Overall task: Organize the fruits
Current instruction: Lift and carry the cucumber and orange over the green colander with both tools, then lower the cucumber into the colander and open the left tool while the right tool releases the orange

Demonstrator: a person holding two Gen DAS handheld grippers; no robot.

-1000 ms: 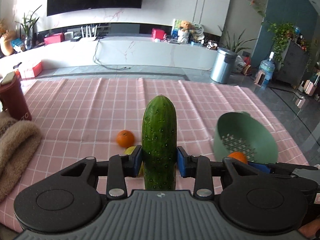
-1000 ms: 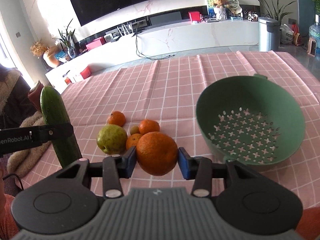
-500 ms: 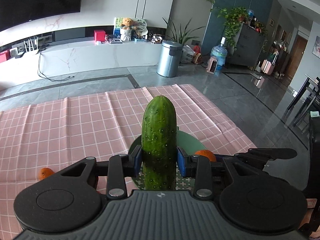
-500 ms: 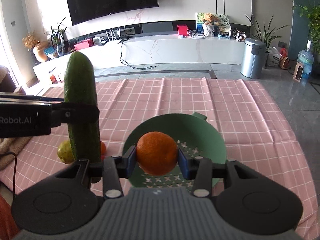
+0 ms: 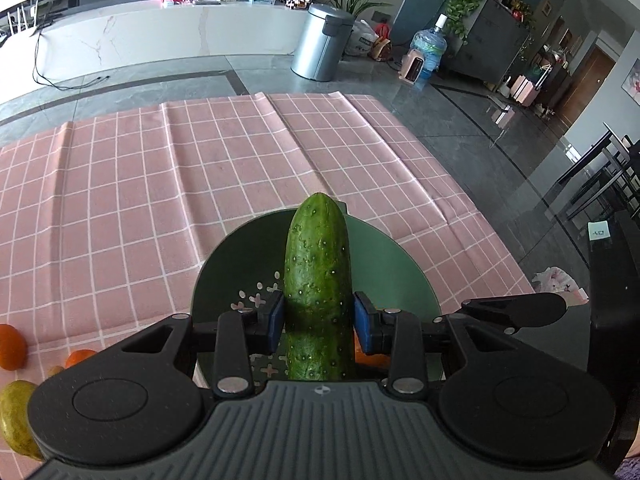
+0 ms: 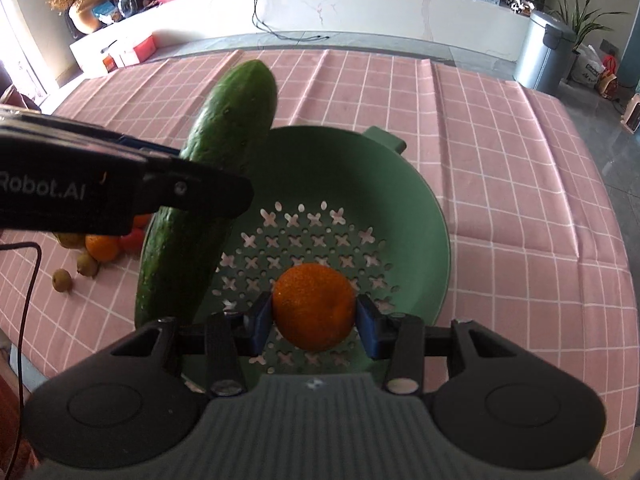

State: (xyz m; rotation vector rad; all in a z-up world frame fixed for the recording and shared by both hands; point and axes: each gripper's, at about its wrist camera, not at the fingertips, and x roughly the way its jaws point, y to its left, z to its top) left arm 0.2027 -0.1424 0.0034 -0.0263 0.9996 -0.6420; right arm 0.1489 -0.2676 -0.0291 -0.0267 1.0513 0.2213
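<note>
I have both loads poised above the perforated green plastic colander (image 6: 400,216): my right gripper (image 6: 315,322) clamps the round orange (image 6: 314,306) over its centre, my left gripper (image 5: 319,322) pinches the long dark-green cucumber (image 5: 318,280), pointing lengthwise across the left rim.

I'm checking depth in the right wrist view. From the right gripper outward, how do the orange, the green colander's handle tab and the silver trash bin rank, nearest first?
1. The orange, clamped between the right gripper fingers, over the colander.
2. The green colander's handle tab, on the far rim, slightly right.
3. The silver trash bin, on the floor beyond the table, upper right.
</note>
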